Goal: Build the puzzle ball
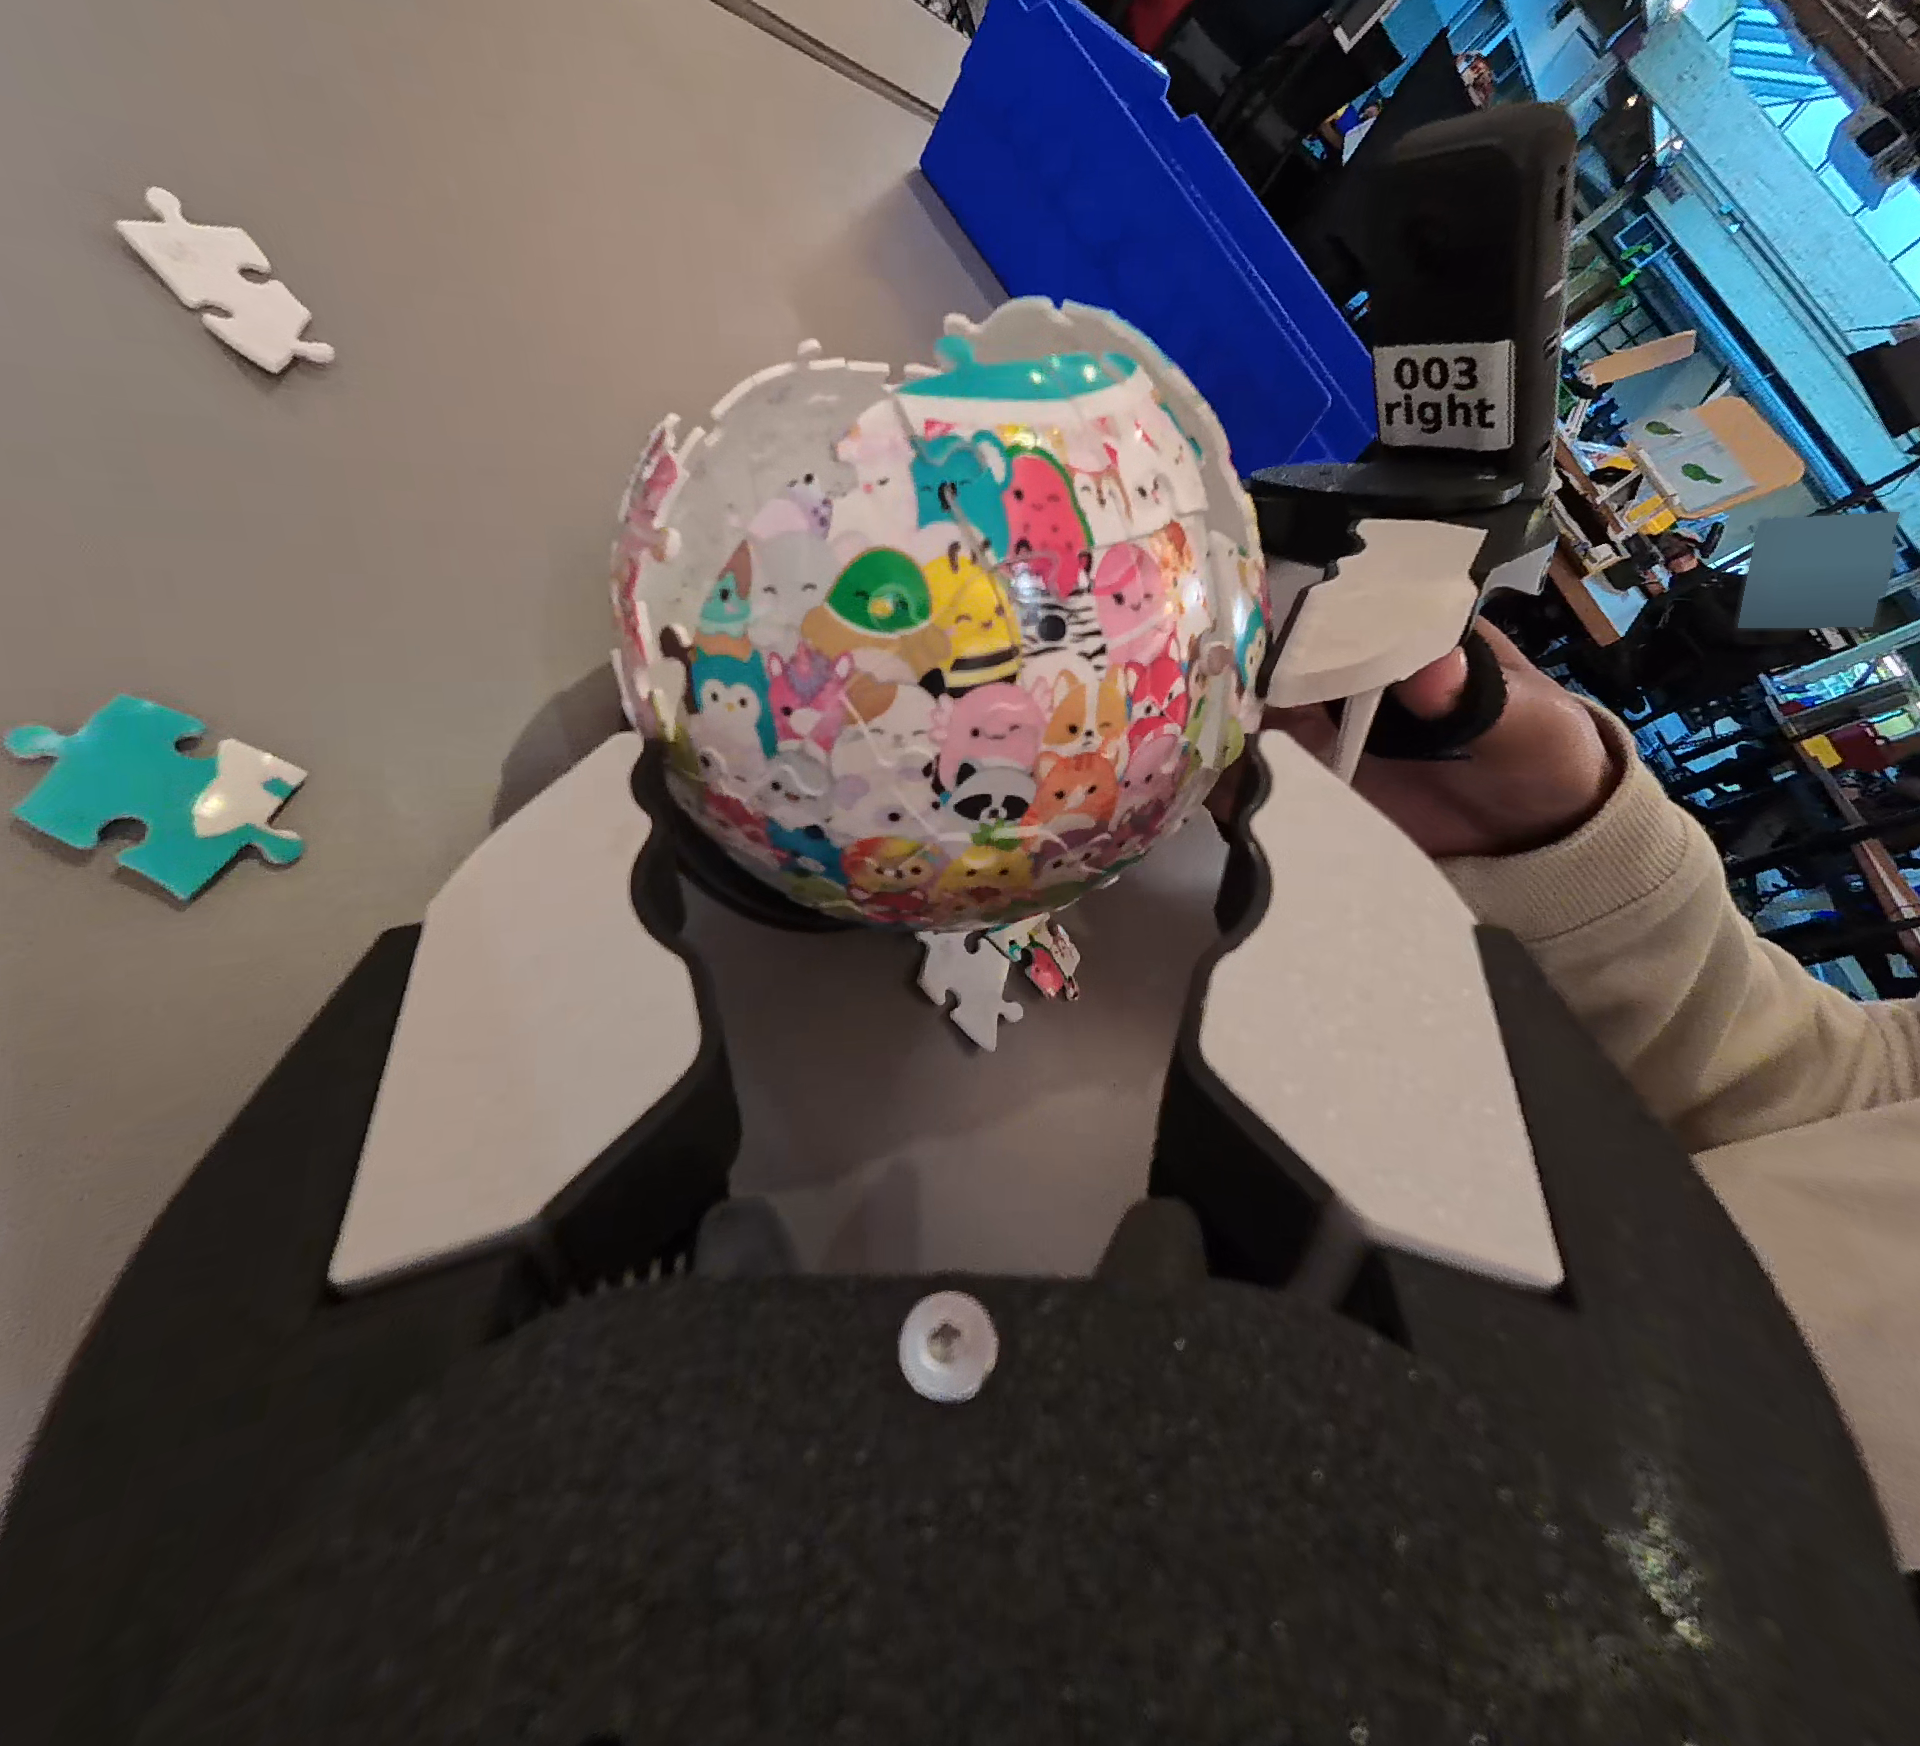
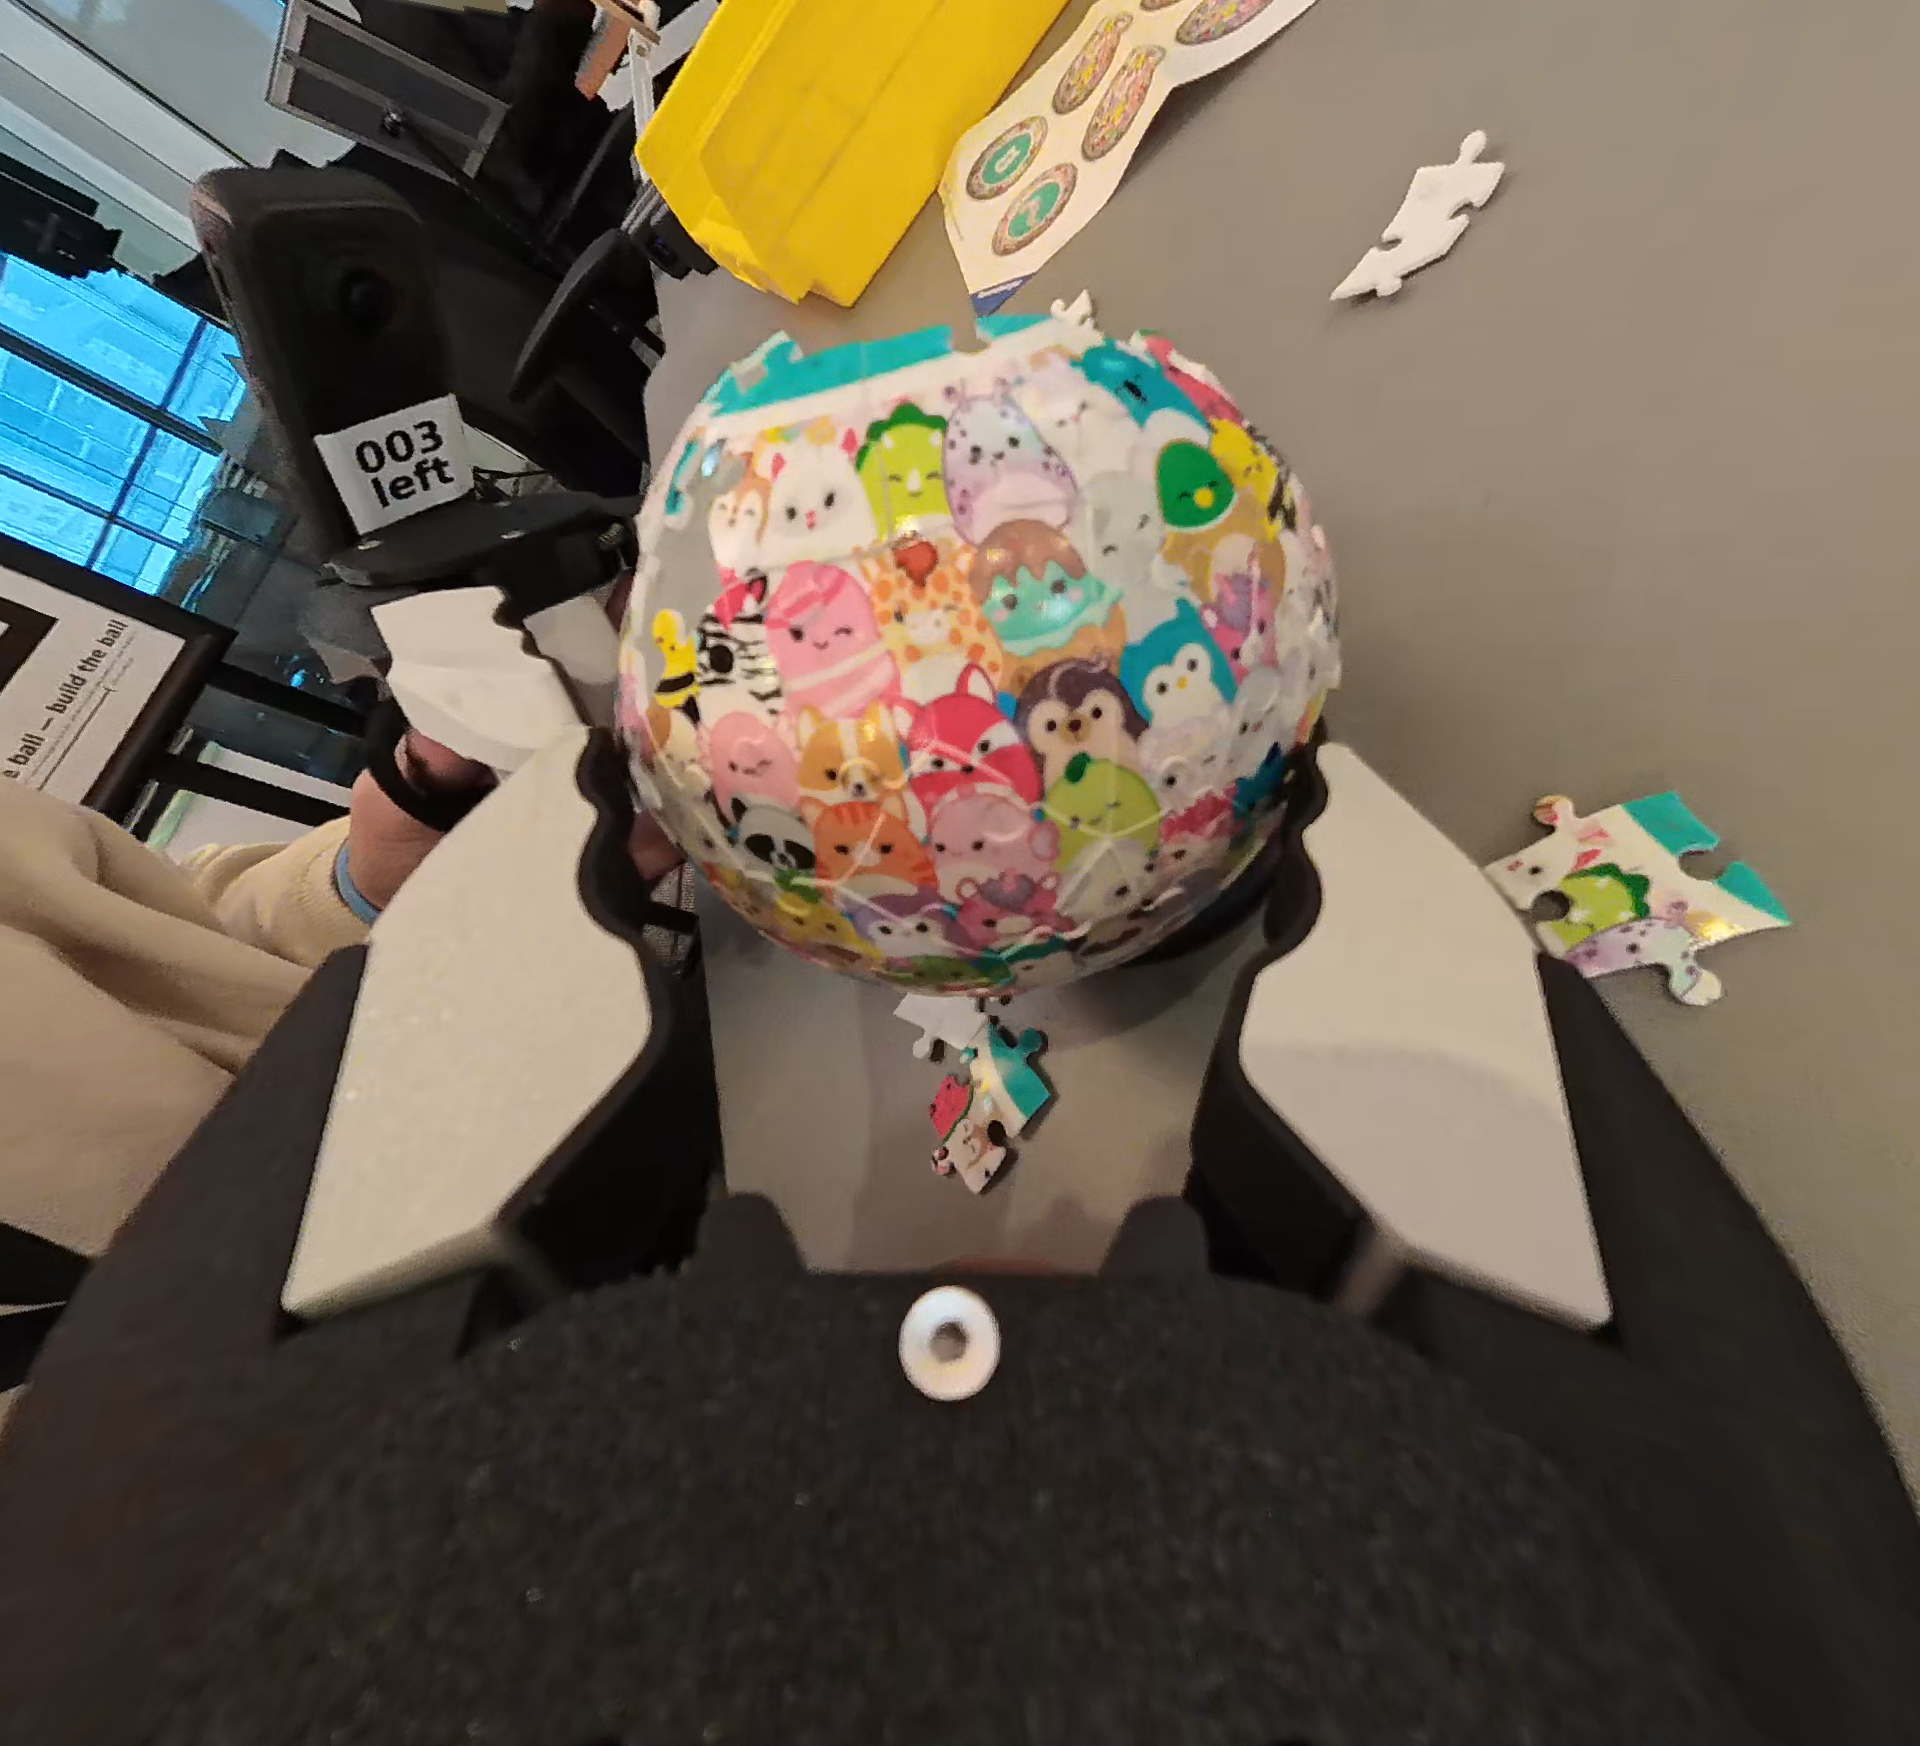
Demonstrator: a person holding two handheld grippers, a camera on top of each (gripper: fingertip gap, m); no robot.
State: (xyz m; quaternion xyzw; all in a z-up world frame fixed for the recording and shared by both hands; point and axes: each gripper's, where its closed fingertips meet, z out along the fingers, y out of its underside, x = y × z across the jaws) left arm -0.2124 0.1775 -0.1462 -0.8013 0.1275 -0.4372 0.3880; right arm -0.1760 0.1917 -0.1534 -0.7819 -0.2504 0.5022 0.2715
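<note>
The puzzle ball (image 1: 940, 647) sits on the grey tabletop (image 1: 416, 138), with its top not closed yet. The left hand-held gripper (image 1: 940, 823) and the right hand-held gripper (image 2: 951, 844) are each spread wide around its lower sides, and I cannot tell if their fingers touch it. If they squeeze too hard, the ball could pop apart, and a bump could roll it onto the loose pieces (image 2: 977, 1094) just beside it or knock the teal piece (image 1: 156, 787).
</note>
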